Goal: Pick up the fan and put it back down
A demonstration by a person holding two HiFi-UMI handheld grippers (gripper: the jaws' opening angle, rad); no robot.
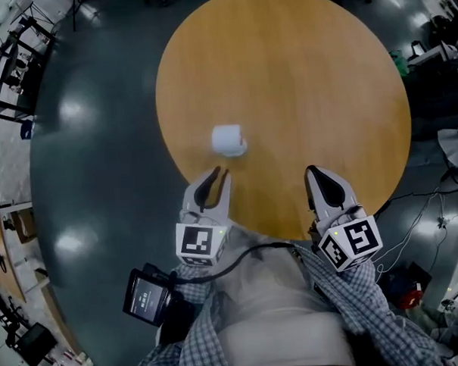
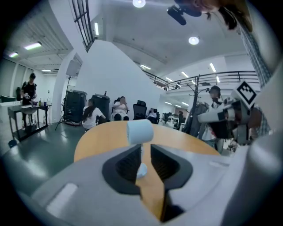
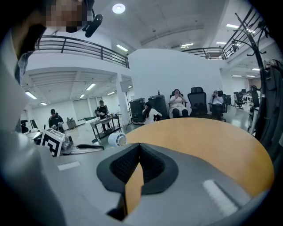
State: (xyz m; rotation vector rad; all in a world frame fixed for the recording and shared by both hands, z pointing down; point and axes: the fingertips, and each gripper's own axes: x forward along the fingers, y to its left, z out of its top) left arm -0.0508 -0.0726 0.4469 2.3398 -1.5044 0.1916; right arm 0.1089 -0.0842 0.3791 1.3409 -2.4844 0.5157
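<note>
The small white fan (image 1: 229,140) stands on the round counter (image 1: 323,76), just ahead of the left tool (image 1: 217,174). That tool's jaws are a little apart, with nothing in them. The right tool (image 1: 312,171) is closed and empty. The fan looks light, hard and smooth (probably plastic), so pinch its drum. The drum lies sideways, and its round face looks toward the right tool.

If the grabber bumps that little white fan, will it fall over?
Probably it tips easily: the fan seems to carry a wide round head on a thin stem and small foot. It looks small and plastic, so likely light. Once on its side on the smooth table, the round head might roll.
</note>
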